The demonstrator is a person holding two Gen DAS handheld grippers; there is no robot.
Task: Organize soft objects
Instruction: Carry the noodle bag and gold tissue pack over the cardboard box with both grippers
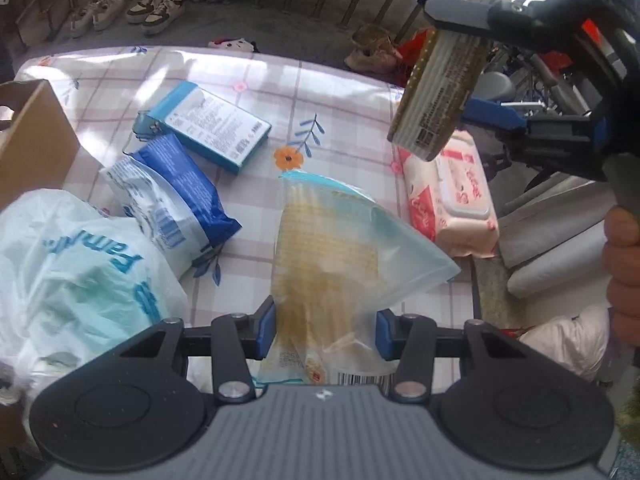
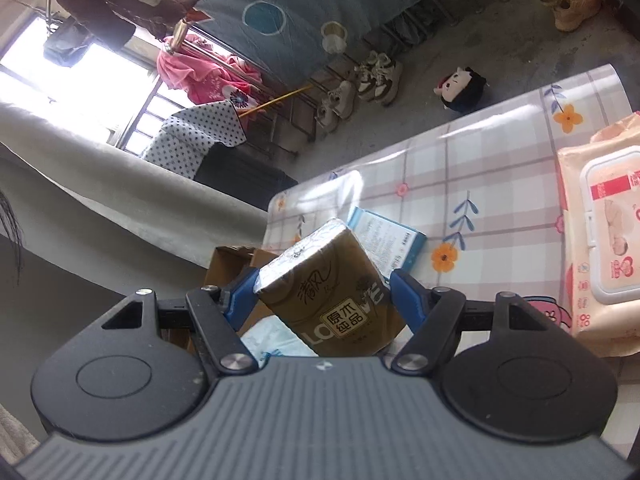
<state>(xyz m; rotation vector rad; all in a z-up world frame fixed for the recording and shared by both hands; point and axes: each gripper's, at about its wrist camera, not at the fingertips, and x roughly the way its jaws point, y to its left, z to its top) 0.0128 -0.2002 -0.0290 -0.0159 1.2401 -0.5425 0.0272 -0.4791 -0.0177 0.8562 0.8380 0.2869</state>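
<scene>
Gold-brown tissue pack (image 2: 334, 300), glossy, between right hand-held gripper (image 2: 320, 292) fingers.

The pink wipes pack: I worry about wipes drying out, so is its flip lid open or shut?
Shut. The white lid lies flat against the pink wipes pack, with no raised edge in either view.

Crowded left, open middle
Plastic bag (image 1: 80, 264), blue packs (image 1: 176, 196), blue box (image 1: 212, 128) and carton (image 1: 32, 140) block the left; pink wipes (image 1: 448, 196) line the right edge; bare tablecloth (image 1: 340, 96) lies between and beyond.
</scene>
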